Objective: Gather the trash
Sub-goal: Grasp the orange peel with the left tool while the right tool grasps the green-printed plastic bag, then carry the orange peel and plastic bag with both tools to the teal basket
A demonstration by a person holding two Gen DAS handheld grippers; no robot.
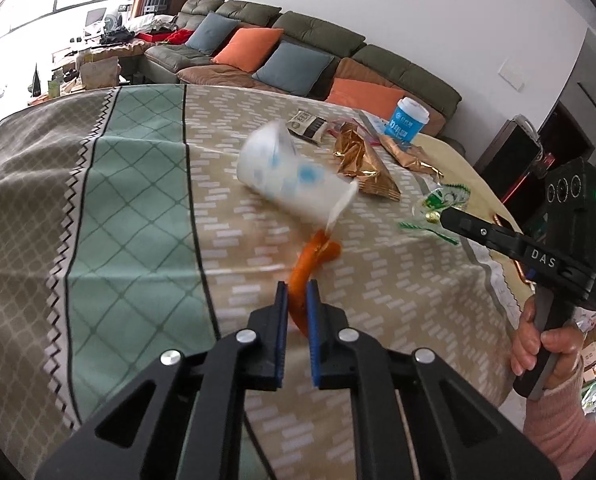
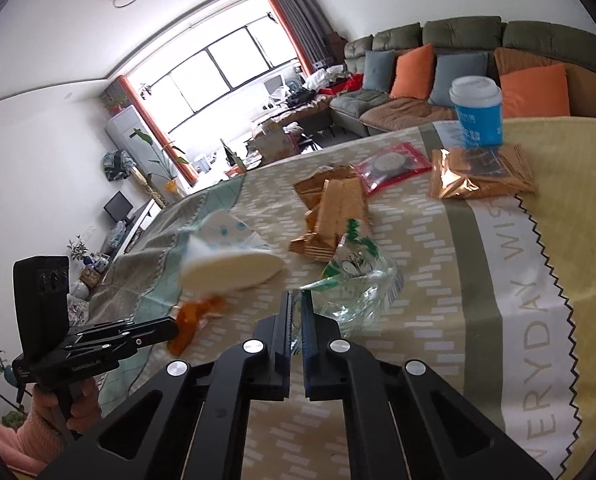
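My left gripper [image 1: 297,290] is shut on an orange wrapper [image 1: 318,248], which sticks out past its blue pads over the patterned tablecloth [image 1: 138,200]. Just beyond it a white paper cup with blue dots [image 1: 290,172] lies tipped over and blurred. The right wrist view shows that cup [image 2: 226,256] beside the left gripper [image 2: 174,326] and the orange wrapper [image 2: 194,316]. My right gripper [image 2: 296,300] is shut on the edge of a clear plastic wrapper with green print [image 2: 354,264]. From the left wrist view this gripper [image 1: 444,216] pinches the same wrapper [image 1: 442,198].
Gold snack wrappers [image 2: 334,208] [image 2: 478,176], a red packet [image 2: 394,164], a black-and-white packet [image 1: 308,122] and an upright blue cup with a white lid [image 2: 478,116] lie farther back. A green sofa with cushions [image 1: 318,40] stands behind the table.
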